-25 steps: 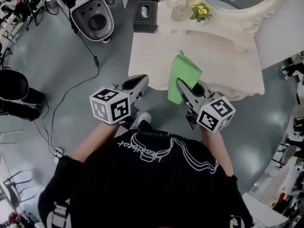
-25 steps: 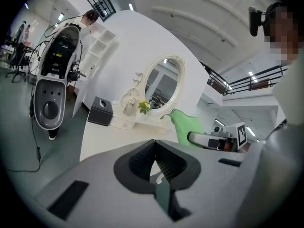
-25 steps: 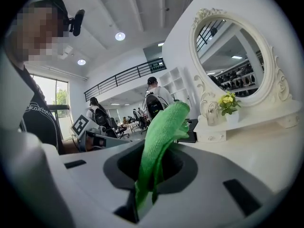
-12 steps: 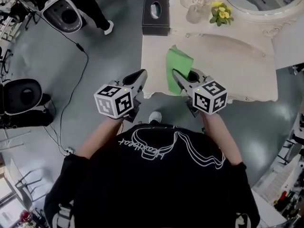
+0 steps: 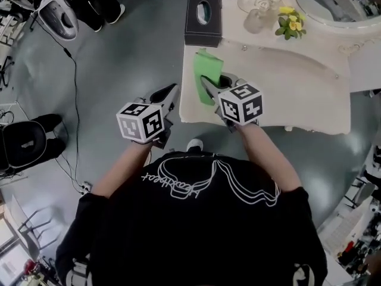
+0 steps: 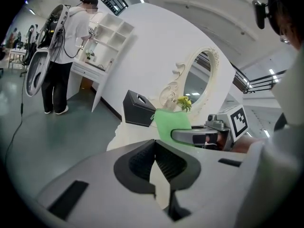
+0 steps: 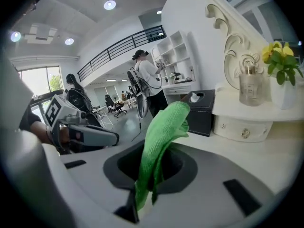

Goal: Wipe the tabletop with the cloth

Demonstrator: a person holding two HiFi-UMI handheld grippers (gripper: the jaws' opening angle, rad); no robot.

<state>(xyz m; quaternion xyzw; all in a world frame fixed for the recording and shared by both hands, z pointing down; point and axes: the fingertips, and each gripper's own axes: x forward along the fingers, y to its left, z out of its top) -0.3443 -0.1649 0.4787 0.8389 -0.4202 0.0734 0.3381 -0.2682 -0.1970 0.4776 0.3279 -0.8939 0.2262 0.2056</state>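
Green cloth is pinched at its bunched end in my right gripper, over the tabletop's left edge. To wipe well, I judge I should lower it flat, press evenly and overlap my strokes. Its long axis runs away from me, free end flopping toward the black tissue box. My left gripper, jaws together and empty, hangs beside the table.
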